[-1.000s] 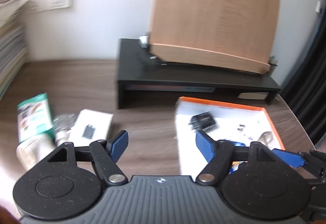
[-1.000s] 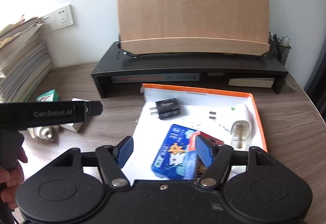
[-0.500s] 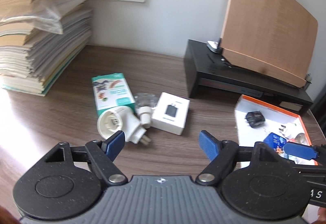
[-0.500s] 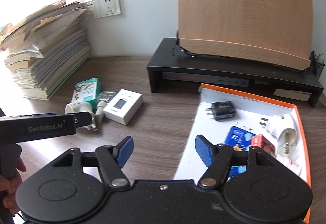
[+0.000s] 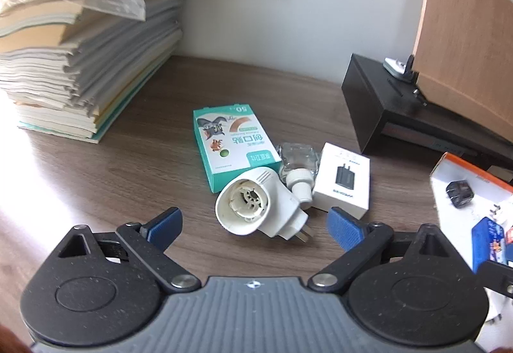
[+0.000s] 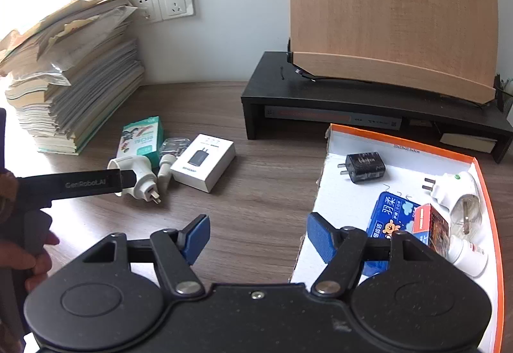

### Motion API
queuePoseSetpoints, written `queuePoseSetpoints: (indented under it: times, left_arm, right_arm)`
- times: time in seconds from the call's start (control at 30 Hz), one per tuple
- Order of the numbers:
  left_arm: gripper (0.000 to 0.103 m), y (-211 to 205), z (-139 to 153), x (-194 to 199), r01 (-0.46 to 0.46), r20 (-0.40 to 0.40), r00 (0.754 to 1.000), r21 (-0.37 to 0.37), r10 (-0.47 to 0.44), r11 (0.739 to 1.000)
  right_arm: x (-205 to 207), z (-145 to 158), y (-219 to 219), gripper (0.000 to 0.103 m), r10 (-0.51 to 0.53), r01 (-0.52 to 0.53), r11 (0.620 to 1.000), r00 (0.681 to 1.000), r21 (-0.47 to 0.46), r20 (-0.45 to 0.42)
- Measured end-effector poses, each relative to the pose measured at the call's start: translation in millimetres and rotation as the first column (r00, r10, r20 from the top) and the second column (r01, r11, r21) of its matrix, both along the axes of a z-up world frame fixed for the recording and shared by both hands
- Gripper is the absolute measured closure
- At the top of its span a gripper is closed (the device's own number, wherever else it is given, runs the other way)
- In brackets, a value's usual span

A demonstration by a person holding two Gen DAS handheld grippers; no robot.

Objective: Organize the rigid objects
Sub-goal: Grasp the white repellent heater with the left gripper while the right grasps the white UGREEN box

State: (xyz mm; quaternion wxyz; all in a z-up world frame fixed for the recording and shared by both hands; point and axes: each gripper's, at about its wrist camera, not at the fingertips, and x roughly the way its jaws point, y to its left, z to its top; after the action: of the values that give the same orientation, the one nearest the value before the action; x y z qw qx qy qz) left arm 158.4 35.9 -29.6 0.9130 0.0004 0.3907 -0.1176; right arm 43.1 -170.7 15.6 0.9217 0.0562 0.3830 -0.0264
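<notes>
Your left camera sits just behind the left gripper (image 5: 253, 221) and looks down at a slant. It is close to the white plug (image 5: 256, 208), which lies at 12 o'clock between the fingers. Your right camera sits behind the right gripper (image 6: 258, 232) and looks down the same way from farther back, with the tray (image 6: 330, 192) at 2 o'clock. Both see the plug, green box (image 5: 232, 141), books (image 6: 70, 77) and tray.

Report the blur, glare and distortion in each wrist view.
Left wrist view: paper stack smeared by motion blur, white plug-in unit fairly sharp, glare washing out the tabletop at the left edge. Right wrist view: sharp throughout, bright wash over the wall's upper left, fisheye bending the orange-rimmed tray.
</notes>
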Motion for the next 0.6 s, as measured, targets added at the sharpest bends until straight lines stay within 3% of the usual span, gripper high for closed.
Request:
queuePoseSetpoints:
  times: [0.27,0.33,0.4,0.6]
  left_arm:
    - [0.001,-9,-31,35,0.070,-0.037,0.997,0.052,-0.068,0.996]
    - [0.009,-8,-35,39,0.093,-0.034,0.995,0.034,-0.092,0.995]
    - [0.024,-8,-36,37,0.130,-0.019,0.991,0.023,-0.129,0.991]
    - [0.025,5,-31,22,0.159,-0.010,0.987,-0.006,-0.159,0.987]
  right_arm:
    - [10,-11,-3,0.023,-0.052,0.052,0.999,0.998,-0.003,-0.043]
    - [14,-13,-1,0.023,-0.053,0.053,0.999,0.997,-0.006,-0.050]
    - [20,-15,3,0.023,-0.053,0.052,0.999,0.997,-0.011,-0.055]
    - [48,-18,17,0.023,-0.035,0.036,0.999,0.997,0.015,-0.070]
